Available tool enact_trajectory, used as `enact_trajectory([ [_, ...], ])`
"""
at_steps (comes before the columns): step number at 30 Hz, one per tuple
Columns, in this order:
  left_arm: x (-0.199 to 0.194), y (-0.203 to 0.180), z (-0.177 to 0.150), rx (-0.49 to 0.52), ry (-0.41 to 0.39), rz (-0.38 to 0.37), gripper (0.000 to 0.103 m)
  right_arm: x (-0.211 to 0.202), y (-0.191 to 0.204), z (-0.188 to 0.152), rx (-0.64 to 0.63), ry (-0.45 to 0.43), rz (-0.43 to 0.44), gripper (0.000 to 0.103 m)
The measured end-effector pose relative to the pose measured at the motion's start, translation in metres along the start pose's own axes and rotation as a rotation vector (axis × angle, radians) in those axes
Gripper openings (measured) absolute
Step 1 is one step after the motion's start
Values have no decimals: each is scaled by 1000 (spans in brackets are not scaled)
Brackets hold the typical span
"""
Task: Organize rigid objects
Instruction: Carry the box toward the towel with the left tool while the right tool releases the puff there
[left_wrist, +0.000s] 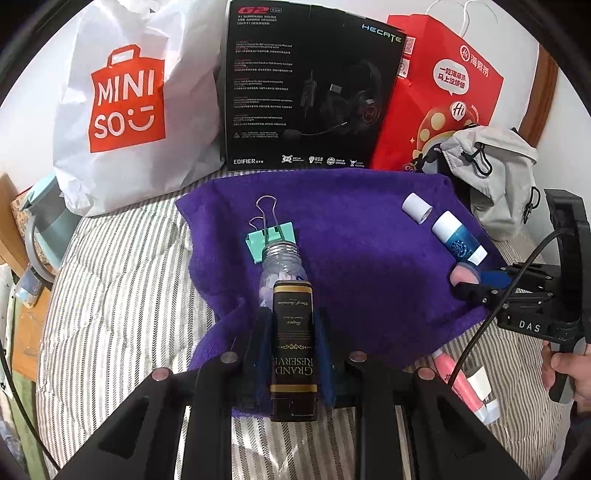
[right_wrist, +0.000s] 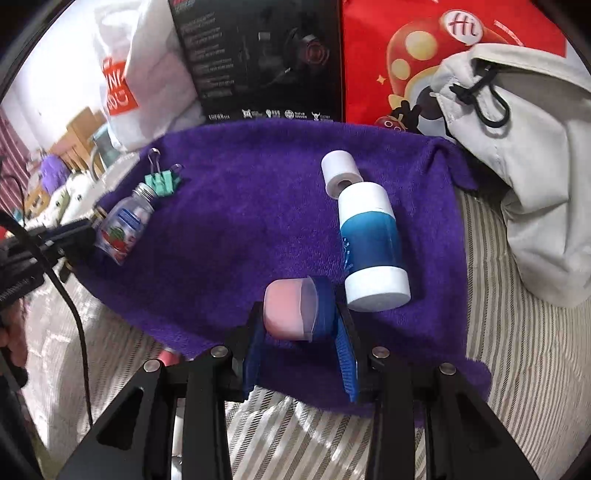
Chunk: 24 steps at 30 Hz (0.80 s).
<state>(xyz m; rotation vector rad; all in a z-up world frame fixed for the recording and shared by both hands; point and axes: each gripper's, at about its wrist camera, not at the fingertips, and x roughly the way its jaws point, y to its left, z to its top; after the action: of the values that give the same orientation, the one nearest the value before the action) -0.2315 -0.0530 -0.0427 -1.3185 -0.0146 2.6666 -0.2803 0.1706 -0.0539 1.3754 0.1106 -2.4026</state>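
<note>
left gripper (left_wrist: 293, 332) clamping bottle (left_wrist: 291, 325), right gripper (right_wrist: 301, 325) clamping pink jar (right_wrist: 290, 310)

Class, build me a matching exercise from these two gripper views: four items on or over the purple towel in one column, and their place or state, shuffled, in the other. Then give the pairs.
Things:
1. dark box
2. pink-capped container
3. green binder clip
4. blue and white bottle

Places or states:
A. lying free on its side on the towel
B. clamped in the right gripper
C. clamped in the left gripper
D. beside the small clear bottle's metal neck

Pairs: 1-C, 2-B, 3-D, 4-A
</note>
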Motion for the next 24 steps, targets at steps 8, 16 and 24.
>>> enact_trajectory([
  [8,2,2,6,-3,-2,-15,22,8,1,5,-37,51,5,37],
  [16,3,0,9,-3,-8,-34,22,11,3,12,-77,127,4,39],
  [24,9,-6,19,6,-1,-41,22,-5,-7,8,-15,127,8,47],
])
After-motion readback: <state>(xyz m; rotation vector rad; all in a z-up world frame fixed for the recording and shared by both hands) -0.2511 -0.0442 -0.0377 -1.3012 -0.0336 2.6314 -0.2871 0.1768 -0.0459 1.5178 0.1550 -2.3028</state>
